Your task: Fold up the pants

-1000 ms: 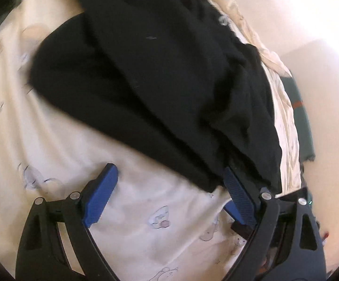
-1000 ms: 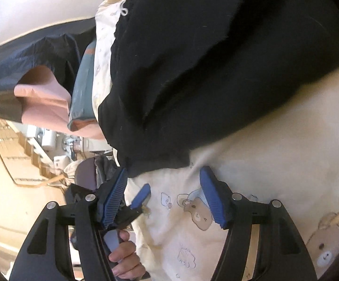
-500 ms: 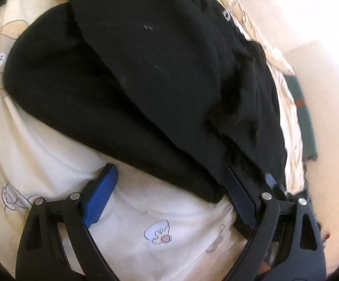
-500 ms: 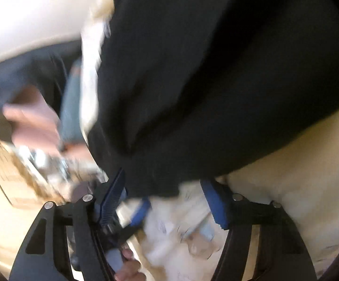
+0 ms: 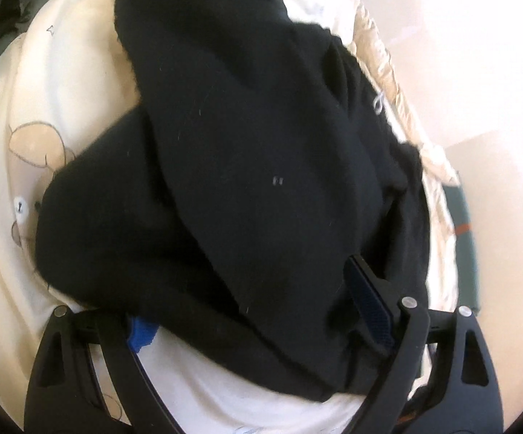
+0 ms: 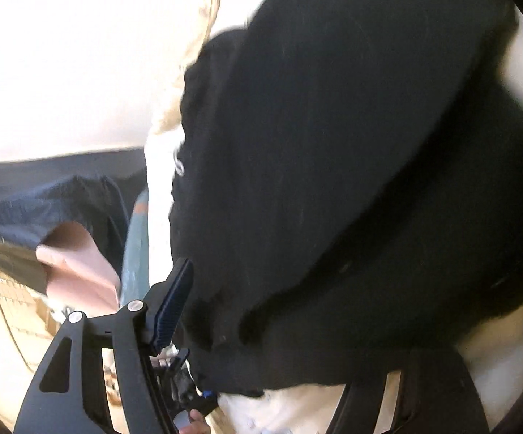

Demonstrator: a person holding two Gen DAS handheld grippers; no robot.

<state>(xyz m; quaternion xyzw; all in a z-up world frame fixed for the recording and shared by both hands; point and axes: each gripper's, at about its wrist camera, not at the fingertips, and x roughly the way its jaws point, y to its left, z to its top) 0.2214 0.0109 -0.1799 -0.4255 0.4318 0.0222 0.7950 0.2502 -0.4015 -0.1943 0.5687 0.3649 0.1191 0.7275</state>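
Black pants [image 5: 254,166] lie in a bunched, layered heap on a cream bedsheet [image 5: 62,83] printed with bears. My left gripper [image 5: 254,318] stands open at the heap's near edge. Its left blue pad [image 5: 140,332] is half tucked under the hem, and its right pad [image 5: 369,303] rests against the cloth. In the right wrist view the pants [image 6: 351,166] fill most of the frame. My right gripper [image 6: 279,329] is open around their near edge. Its left pad [image 6: 172,303] stands beside the cloth; the right finger is hidden beneath it.
The bed's quilted cream border [image 5: 388,72] runs along the right, with a teal strip [image 5: 467,238] and pale floor beyond it. In the right wrist view a dark blue cloth [image 6: 44,202] and a pink cloth [image 6: 77,264] lie left of the bed. A hand [image 6: 192,425] shows at the bottom.
Both grippers have pushed forward into the pants. The near edge, which lay ahead of the fingertips, now sits between each pair of jaws. Cloth now covers the right gripper's right finger.
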